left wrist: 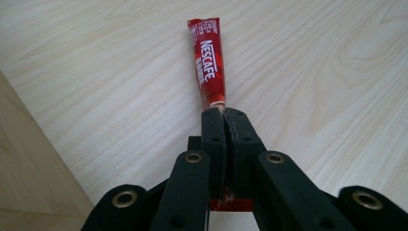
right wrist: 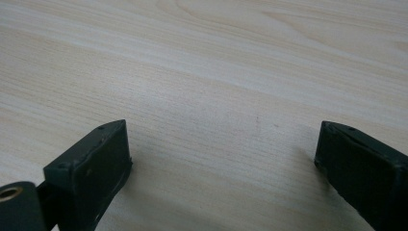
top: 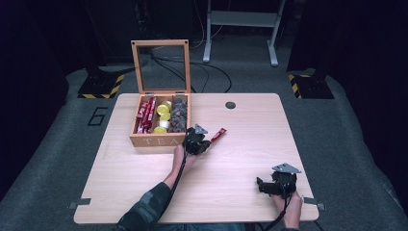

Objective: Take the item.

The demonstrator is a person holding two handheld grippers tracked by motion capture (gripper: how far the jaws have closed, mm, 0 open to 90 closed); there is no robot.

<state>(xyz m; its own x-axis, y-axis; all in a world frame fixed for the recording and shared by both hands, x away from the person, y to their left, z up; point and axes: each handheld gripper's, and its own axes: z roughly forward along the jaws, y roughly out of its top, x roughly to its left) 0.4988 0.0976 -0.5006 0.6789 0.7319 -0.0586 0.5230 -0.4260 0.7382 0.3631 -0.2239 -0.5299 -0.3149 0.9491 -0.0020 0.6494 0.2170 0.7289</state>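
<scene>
Left gripper [left wrist: 224, 114] jaws pressed together, pinching near end of red Nescafe coffee stick [left wrist: 208, 60]. Stick points away over pale wood table [left wrist: 312, 72]. Red end pokes out below jaws. Wooden box side [left wrist: 29, 163] at left edge.

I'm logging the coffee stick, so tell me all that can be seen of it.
The coffee stick is a slim red sachet of glossy foil or plastic with white Nescafe lettering along it and crimped ends. The left gripper is shut on it partway along, so a short red end shows behind the jaws. The long end points away from the gripper over the bare table. In the high view it lies just right of the tea box, apart from it.
</scene>
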